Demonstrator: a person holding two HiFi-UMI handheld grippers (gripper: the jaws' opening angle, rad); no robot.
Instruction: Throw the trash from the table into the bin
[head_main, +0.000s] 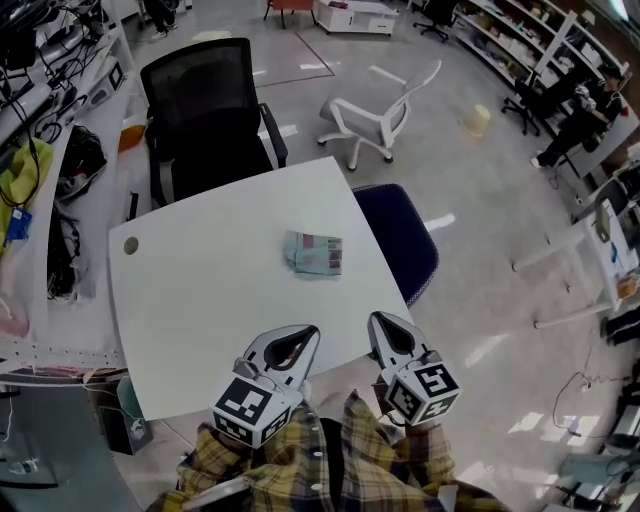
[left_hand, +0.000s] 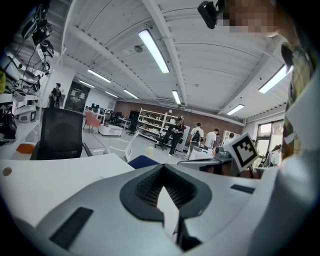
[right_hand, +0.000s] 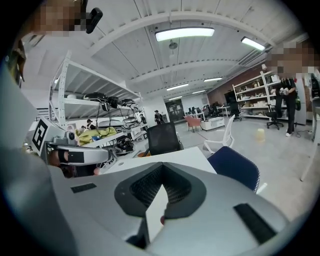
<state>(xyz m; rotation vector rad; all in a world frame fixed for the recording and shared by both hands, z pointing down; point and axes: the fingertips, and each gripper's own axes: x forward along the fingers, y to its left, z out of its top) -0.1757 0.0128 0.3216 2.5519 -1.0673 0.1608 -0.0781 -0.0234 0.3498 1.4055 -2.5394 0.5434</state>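
A crumpled pale-green and pink wrapper (head_main: 314, 252) lies near the middle of the white table (head_main: 200, 290). My left gripper (head_main: 305, 335) is over the table's near edge, short of the wrapper, with its jaws together and nothing between them. My right gripper (head_main: 383, 322) is at the near right corner, also shut and empty. In the left gripper view the left gripper (left_hand: 162, 167) has its jaws meeting over the tabletop. The right gripper view shows the right gripper (right_hand: 161, 170) the same way. Neither gripper view shows the wrapper. No bin is clearly in view.
A black mesh chair (head_main: 205, 110) stands at the table's far side. A blue chair (head_main: 402, 242) is tucked at its right edge and a white chair (head_main: 378, 118) stands beyond. Cluttered benches (head_main: 40, 150) line the left. People stand by shelves (left_hand: 175, 132) far off.
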